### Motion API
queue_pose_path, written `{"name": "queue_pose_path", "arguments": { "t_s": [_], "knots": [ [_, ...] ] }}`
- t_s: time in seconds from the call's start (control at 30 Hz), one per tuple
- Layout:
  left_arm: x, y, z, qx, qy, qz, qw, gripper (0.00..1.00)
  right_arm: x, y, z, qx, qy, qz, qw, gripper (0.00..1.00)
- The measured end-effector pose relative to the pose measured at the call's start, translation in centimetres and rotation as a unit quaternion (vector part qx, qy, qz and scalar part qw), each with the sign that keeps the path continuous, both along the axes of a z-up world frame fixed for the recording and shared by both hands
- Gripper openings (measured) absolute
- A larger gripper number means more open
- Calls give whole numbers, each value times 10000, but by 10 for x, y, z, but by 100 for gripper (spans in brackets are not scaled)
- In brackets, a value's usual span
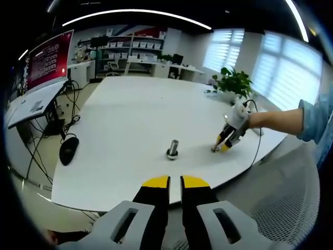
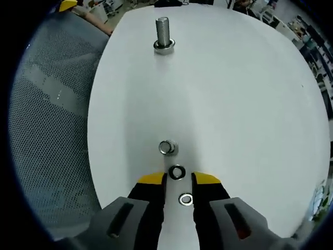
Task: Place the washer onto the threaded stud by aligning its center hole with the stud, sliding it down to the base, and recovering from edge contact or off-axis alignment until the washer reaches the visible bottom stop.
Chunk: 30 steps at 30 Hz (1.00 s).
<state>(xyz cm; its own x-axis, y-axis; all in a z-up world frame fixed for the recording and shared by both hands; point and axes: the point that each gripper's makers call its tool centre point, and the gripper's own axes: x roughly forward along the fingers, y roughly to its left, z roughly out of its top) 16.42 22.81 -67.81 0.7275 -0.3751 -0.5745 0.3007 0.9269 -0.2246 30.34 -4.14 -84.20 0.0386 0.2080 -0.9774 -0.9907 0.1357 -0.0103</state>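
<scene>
Left gripper view: the left gripper sits at 6 o'clock, jaws nearly closed on nothing, short of the white table. The threaded stud stands upright at centre. At 3 o'clock the right gripper tips down onto the tabletop.

Right gripper view: the stud stands at 12 o'clock, well apart from the hardware near 6 o'clock. There a nut lies farthest out, then a dark ring, then the washer flat between the parted jaws of the right gripper, which grip nothing.

The washer is judged thin, stiff, light and slippery; flat on the table, it offers only its outer edge for pinching. Which ring is the intended washer is probably the nearer one, but this is uncertain. The stud's bottom stop is too small to resolve.
</scene>
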Motion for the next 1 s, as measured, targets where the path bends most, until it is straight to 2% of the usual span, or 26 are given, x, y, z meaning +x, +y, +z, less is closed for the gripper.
{"name": "queue_pose_path", "arguments": {
  "t_s": [0.07,0.17,0.5,0.67,0.73,0.83,1.0],
  "knots": [
    [0,0,0,3,-3,5,10000,5,0,0,0,-7,-5,-21,10000,21],
    [0,0,0,-3,-11,11,10000,5,-4,2,0,-54,-49,161,9998,18],
    [0,0,0,-2,-17,4,10000,5,-2,2,0,-157,-23,65,9999,16],
    [0,-1,0,-3,-25,-1,10000,5,-1,0,0,-12,54,16,10000,16],
    [0,-1,0,-2,-27,-6,10000,5,-2,0,0,76,50,188,9998,15],
    [0,-1,1,-6,-39,-3,10000,5,-1,2,-1,-62,60,201,9998,15],
    [0,-1,1,-8,-46,-1,10000,5,-3,2,-2,-577,17,330,9978,16]
  ]
}}
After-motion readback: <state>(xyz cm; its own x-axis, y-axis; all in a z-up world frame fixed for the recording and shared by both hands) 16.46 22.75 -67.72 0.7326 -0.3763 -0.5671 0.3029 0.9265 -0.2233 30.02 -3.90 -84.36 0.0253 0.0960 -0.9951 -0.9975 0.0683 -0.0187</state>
